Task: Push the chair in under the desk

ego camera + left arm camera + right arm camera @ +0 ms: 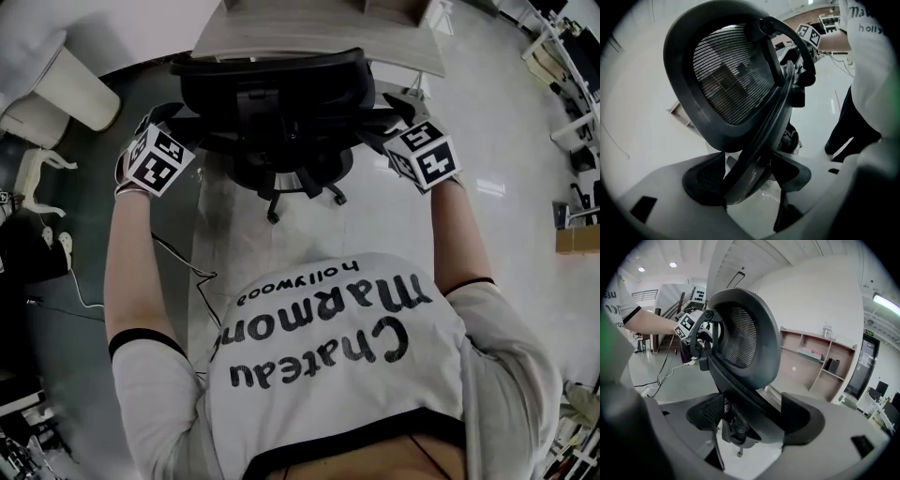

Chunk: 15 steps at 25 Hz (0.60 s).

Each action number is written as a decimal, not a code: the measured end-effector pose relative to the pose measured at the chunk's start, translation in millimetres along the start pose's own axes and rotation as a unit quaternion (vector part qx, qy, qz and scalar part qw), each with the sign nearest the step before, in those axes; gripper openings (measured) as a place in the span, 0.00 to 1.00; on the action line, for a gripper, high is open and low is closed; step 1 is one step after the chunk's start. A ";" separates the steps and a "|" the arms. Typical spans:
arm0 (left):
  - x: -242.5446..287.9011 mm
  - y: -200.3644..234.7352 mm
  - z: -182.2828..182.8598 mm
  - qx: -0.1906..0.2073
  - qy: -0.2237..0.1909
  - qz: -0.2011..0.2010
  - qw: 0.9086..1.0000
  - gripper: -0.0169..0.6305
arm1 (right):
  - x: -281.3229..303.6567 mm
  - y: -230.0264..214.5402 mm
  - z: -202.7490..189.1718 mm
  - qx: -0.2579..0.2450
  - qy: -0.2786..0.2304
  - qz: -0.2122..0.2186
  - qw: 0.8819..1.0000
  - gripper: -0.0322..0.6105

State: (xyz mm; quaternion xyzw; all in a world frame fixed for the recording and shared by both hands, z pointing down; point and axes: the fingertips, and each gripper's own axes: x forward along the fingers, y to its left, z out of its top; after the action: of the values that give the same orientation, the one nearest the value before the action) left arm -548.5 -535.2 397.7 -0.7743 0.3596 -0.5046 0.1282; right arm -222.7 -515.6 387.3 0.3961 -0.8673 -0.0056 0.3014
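A black mesh-backed office chair (272, 103) stands in front of me, its seat partly under the light wooden desk (398, 47). My left gripper (167, 120) holds the left side of the backrest, and my right gripper (396, 111) holds the right side. In the left gripper view the curved back frame (754, 140) fills the gap between the pads of the left gripper (749, 180). In the right gripper view the same frame (740, 380) runs between the pads of the right gripper (752, 420) and touches both.
The chair's wheeled base (291, 192) rests on the pale glossy floor. Cables (187, 272) trail across the floor by my left arm. A white bin (70, 89) stands at the far left. A wooden shelf unit (811, 362) lines the wall beyond the chair.
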 end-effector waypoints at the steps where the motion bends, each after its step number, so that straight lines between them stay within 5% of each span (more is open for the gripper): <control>1: 1.3 1.4 0.0 0.003 -0.001 -0.002 1.000 0.48 | -0.4 0.9 -0.1 0.002 0.000 -0.003 1.000 0.64; 15: 7.4 7.8 10.0 0.030 -0.003 -0.013 0.999 0.49 | -16.8 7.4 -4.3 0.017 -0.013 -0.034 0.999 0.64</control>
State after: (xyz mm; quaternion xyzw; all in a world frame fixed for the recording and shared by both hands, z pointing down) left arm -541.4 -547.4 393.9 -0.7761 0.3339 -0.5148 0.1457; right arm -217.0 -498.0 383.9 0.4308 -0.8568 -0.0061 0.2832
